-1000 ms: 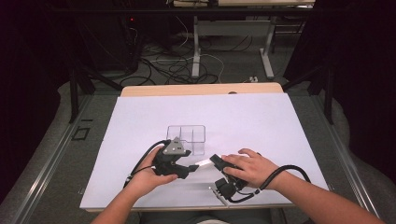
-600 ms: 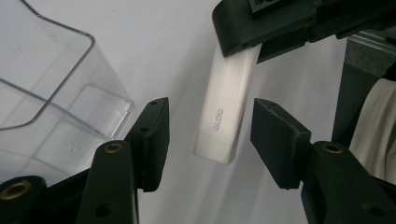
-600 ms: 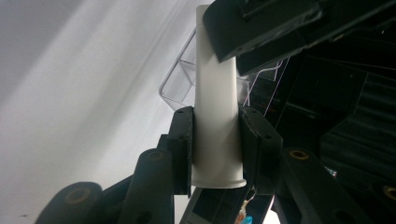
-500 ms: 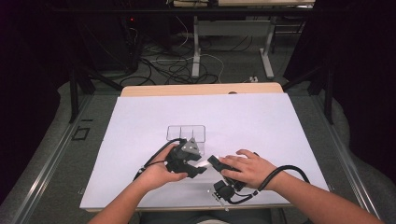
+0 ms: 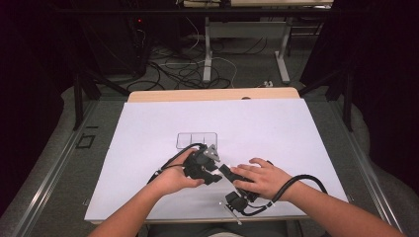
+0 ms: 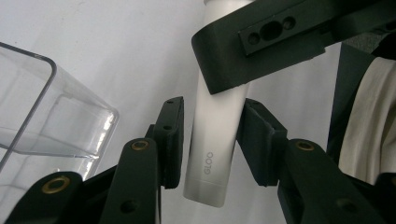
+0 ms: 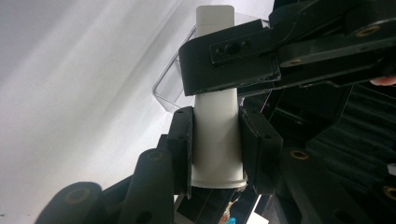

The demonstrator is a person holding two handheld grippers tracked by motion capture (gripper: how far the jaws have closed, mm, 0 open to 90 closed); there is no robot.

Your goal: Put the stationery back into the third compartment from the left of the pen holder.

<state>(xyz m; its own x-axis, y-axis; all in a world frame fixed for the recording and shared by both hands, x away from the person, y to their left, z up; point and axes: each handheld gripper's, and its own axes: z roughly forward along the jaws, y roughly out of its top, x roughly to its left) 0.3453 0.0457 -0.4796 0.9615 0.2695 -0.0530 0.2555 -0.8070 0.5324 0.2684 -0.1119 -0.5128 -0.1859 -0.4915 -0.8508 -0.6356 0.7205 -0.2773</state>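
High view shows the white table cover [image 5: 148, 148] with a clear compartment tray [image 5: 196, 139] just beyond both hands. Left gripper [image 6: 212, 140], its jaws just closing, brackets a white glue stick [image 6: 215, 135] with slim gaps. Right gripper [image 7: 217, 140] clamps that stick's other end.

tube [image 6: 215, 135]: white, grey "GLOO" lettering
left gripper [image 6: 212, 140]: black jaws, brass-coloured pins
right gripper [image 7: 215, 140]: black
box [image 6: 42, 116]: clear
table cover [image 5: 257, 123]: pale lilac-white
table edge [image 5: 212, 95]: light wood
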